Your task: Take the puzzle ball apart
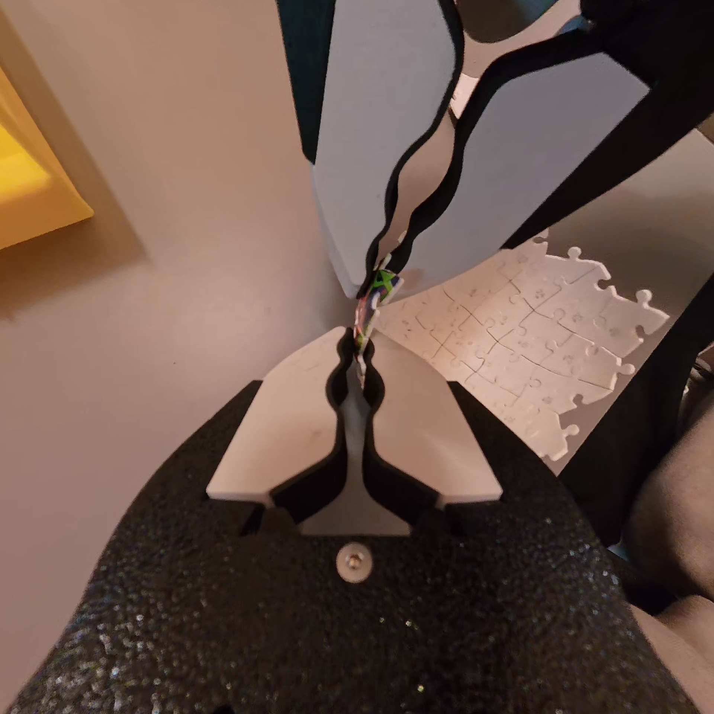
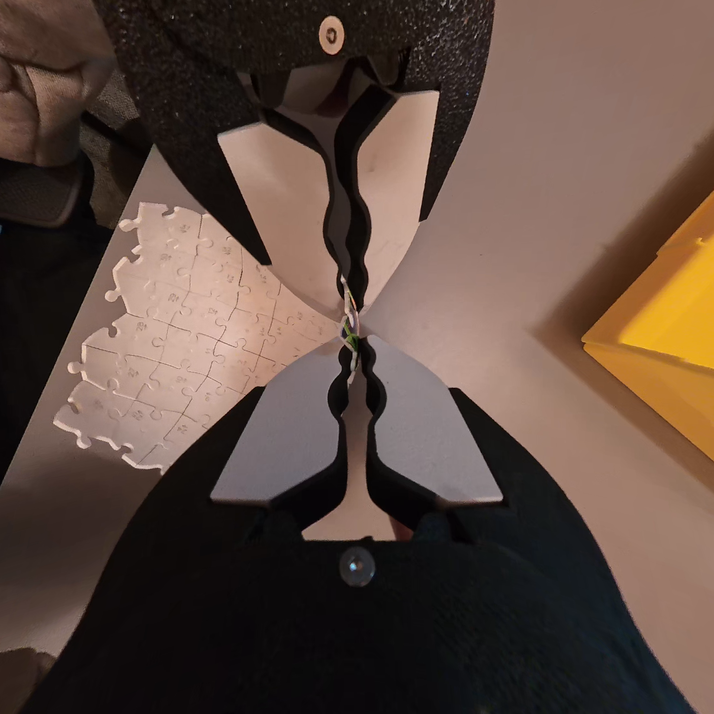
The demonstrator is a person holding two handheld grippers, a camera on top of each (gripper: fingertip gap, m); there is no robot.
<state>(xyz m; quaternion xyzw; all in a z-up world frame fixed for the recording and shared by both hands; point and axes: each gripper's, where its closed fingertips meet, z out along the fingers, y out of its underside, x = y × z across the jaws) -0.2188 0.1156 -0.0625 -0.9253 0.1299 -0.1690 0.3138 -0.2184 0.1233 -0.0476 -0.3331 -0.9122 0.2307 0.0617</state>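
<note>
Both tools met tip to tip above the tabletop (image 1: pixel 193 193): the left tool (image 1: pixel 358 349) and the right tool (image 2: pixel 357 357) each clamped an end of a small coloured puzzle strip (image 1: pixel 373 305). The white puzzle section (image 2: pixel 185 340) lay flat beside them; a yellow box (image 2: pixel 657 328) stood well apart.

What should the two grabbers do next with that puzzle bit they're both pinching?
Probably pull gently apart. The left gripper and right gripper both clamp the same edge-on strip of colourful pieces, tip to tip, above the white puzzle sheet.
</note>
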